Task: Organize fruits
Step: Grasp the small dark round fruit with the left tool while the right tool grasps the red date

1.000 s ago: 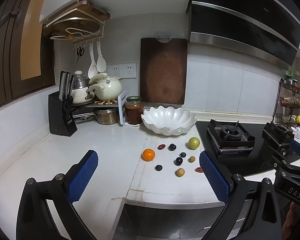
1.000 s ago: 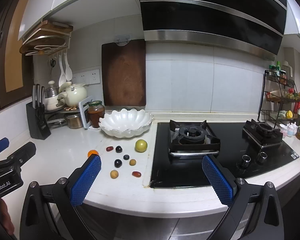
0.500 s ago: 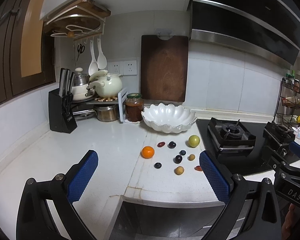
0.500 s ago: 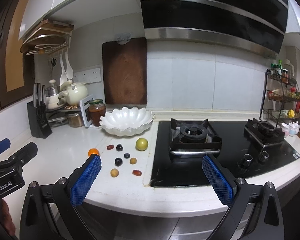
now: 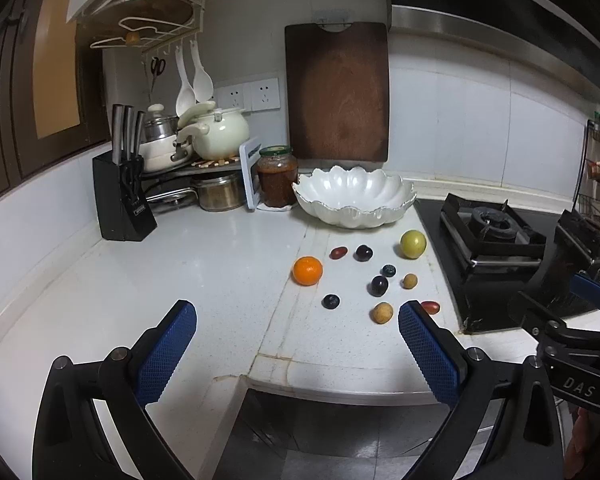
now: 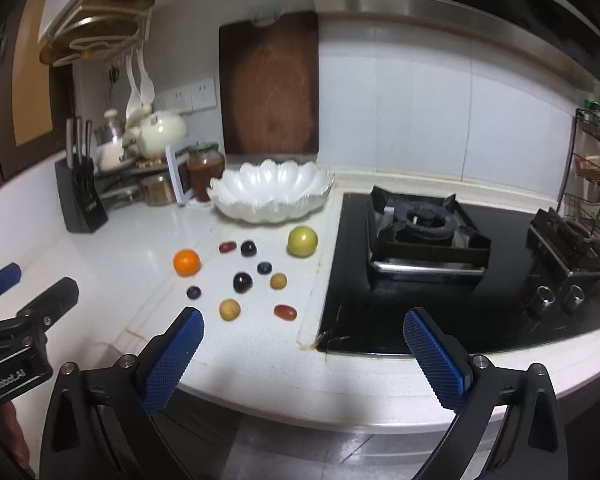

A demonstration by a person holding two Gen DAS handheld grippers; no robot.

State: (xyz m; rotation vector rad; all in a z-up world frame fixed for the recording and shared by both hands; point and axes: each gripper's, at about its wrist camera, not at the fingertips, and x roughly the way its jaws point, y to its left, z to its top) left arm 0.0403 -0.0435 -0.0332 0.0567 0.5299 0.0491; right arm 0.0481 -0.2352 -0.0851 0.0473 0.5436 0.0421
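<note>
The left gripper (image 5: 297, 340) hangs over the near desk edge with its blue pads spread wide and nothing between them; the right gripper (image 6: 303, 346) is likewise wide and empty, poised above the desk's front lip beside the stove (image 6: 428, 236). Against the views of a second ago, both cameras have drawn closer and lower toward the fruit, so the spread now fills more of each view; nothing on the desk (image 5: 204, 264) itself has shifted. That reads as an approach under way, with no fruit yet picked. The fruit lies loose in front of the white bowl (image 5: 354, 200), which is empty: an orange (image 5: 307, 270) to the left, a green fruit (image 5: 413, 243) near the stove, and small dark, tan and red pieces between, all apart from each other. Nearest the right gripper are a tan fruit (image 6: 229, 309) and a red one (image 6: 285, 311), likely first candidates for the bowl.
</note>
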